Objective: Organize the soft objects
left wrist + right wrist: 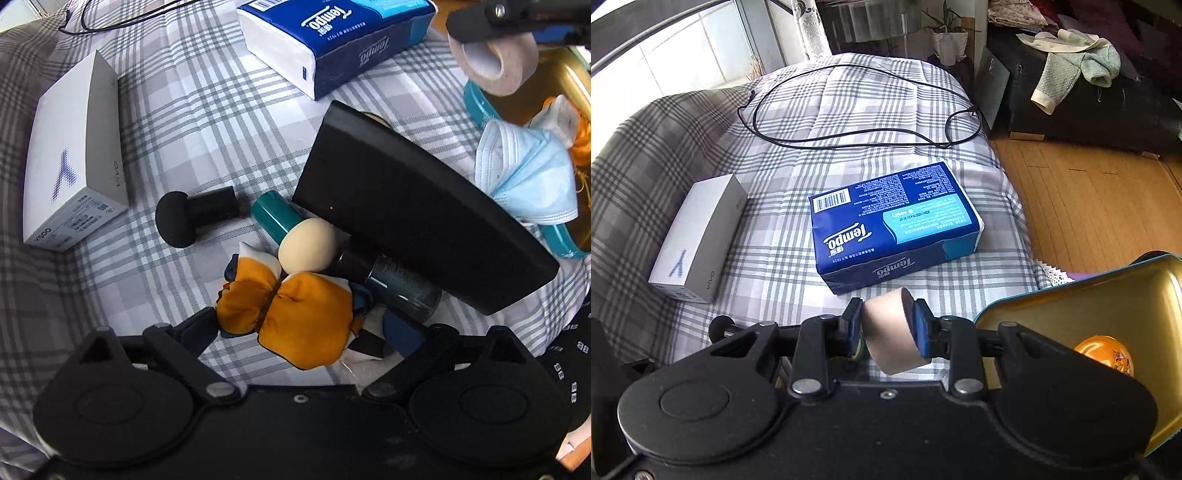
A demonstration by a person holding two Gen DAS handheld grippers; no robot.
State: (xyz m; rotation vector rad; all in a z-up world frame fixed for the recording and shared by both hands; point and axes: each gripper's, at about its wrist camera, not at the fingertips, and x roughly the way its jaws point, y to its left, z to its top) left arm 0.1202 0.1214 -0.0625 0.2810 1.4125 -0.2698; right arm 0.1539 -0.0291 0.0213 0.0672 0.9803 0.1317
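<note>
The right hand-held gripper clamps a beige roll of tape above the grey plaid-covered worktop, beside a gold tin with a teal rim. The left hand-held gripper, its jaws apart, straddles an orange-and-white stuffed toy lying beside a black flat case

Daylight comes through a tiled-looking bright window at the far left. A warm wooden plank floor lies on the right, with a dark low cabinet draped in pale green clothing.
</note>
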